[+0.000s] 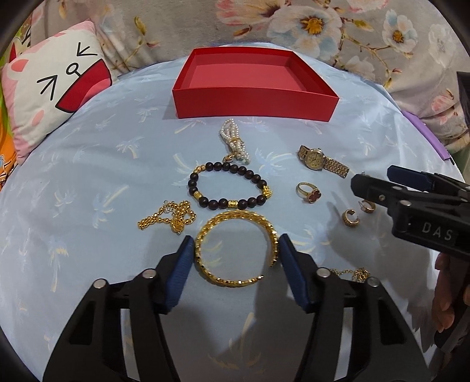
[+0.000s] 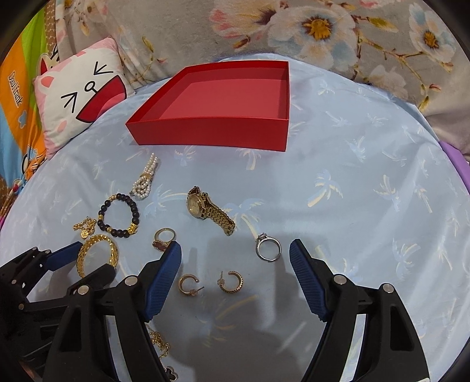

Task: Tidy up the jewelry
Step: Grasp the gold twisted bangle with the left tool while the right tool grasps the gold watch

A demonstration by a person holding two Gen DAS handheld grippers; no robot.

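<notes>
My left gripper (image 1: 236, 244) is shut on the gold bangle (image 1: 235, 249); its blue pads touch the bangle's left and right sides on the blue cloth. My right gripper (image 2: 235, 252) stands open low over the cloth. Two gold hoop earrings (image 2: 189, 285) (image 2: 232, 282) lie between its fingers, and a silver ring (image 2: 268, 249) lies near its right pad, none of them touched. The empty red box (image 1: 255, 102) stands behind the jewelry. A gold watch (image 2: 208, 208), a red-stone ring (image 2: 164, 239), a dark bead bracelet (image 1: 229, 188), a pearl bracelet (image 1: 233, 141) and a gold chain (image 1: 167, 217) lie loose.
A cat-face pillow (image 1: 55, 85) sits at the far left and a floral blanket (image 1: 323, 26) lies behind the box. Another thin gold chain (image 2: 160, 343) lies under the right gripper's left finger. A person's hand (image 1: 446, 293) shows at the right edge.
</notes>
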